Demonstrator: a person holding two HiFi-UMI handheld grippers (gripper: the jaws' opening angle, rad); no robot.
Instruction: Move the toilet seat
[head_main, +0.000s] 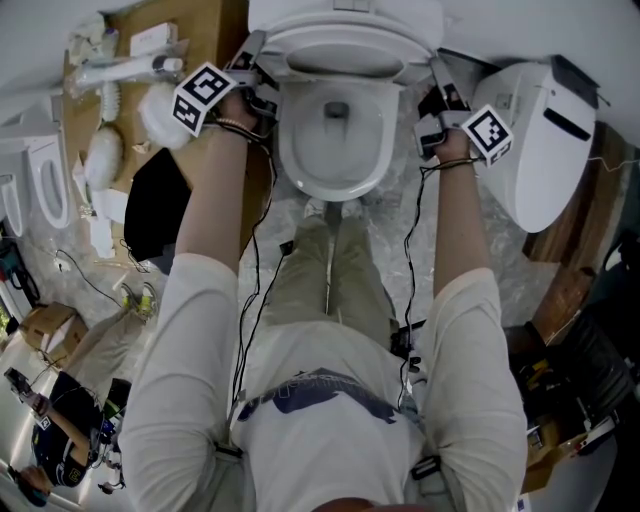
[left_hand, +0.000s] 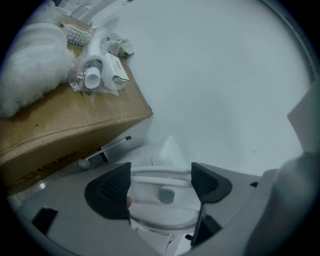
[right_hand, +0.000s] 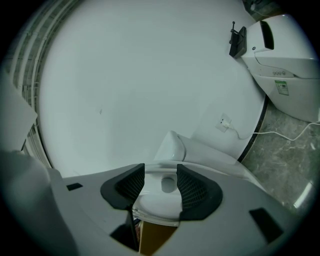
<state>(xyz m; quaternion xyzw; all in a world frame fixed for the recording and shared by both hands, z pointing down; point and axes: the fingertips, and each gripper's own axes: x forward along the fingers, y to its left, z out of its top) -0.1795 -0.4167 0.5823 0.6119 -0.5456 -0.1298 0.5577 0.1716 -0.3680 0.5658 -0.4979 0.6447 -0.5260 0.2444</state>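
The white toilet seat (head_main: 340, 45) stands raised at the back of the open bowl (head_main: 335, 150), between my two arms. My left gripper (head_main: 258, 80) is at the seat's left side and my right gripper (head_main: 432, 95) at its right side. In the left gripper view the seat (left_hand: 160, 207), with a grey bumper on it, shows in the wide gap of the left gripper (left_hand: 161, 187). In the right gripper view the seat (right_hand: 157, 202) shows in the narrower gap of the right gripper (right_hand: 160, 186). In both views the seat runs on behind the pads, and no pad visibly presses on it.
A cardboard box (left_hand: 65, 125) with a brush, tubes and a white bag stands left of the toilet. A second white toilet (right_hand: 285, 55) stands on the right, near a wall socket (right_hand: 226, 122) with a cable. More toilet seats (head_main: 45, 180) and a black object (head_main: 155, 210) lie at the left.
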